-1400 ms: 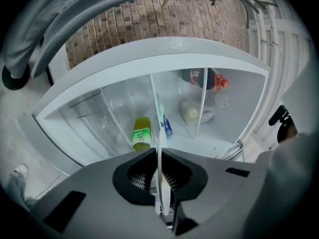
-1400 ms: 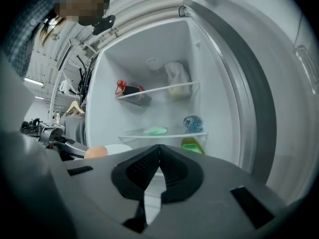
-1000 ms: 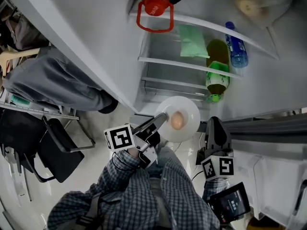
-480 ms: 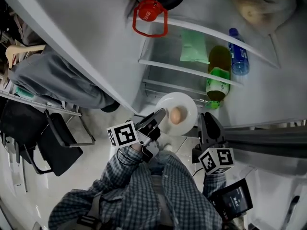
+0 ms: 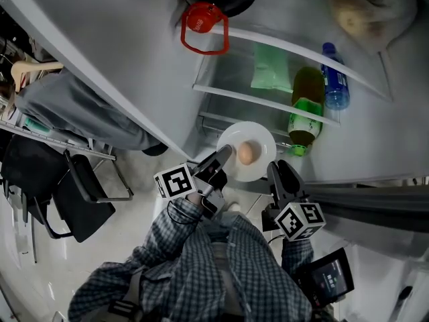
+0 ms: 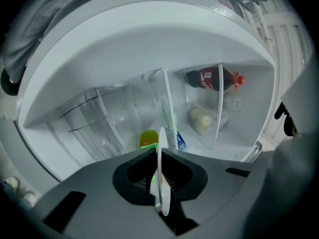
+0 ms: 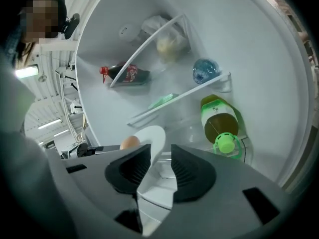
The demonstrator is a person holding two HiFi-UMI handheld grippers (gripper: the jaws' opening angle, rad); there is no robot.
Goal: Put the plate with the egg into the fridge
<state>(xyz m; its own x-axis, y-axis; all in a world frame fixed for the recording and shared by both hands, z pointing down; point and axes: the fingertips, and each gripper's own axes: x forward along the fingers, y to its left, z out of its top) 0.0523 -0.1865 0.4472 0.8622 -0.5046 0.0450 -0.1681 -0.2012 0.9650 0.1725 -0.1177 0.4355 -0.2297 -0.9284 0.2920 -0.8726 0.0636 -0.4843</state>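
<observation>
L gripper [image 5: 224, 155] clamped on round white plate [image 5: 260, 138] rim, 9 o'clock side; brown egg [image 5: 246, 153] atop. R gripper [image 5: 274, 171] at 4 o'clock, jaws opening, rim between, seemingly unpinched.

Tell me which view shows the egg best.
The head view: the egg sits whole on the plate. The right gripper view shows only its top beside the plate's rim; the left gripper view shows mainly the plate edge-on.

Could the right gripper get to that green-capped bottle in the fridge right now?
Probably yes. The right gripper is opening its jaws at the rim of the plate, gripping nothing, and the green-capped bottle stands just ahead with nothing between. The left gripper holds the plate.
</observation>
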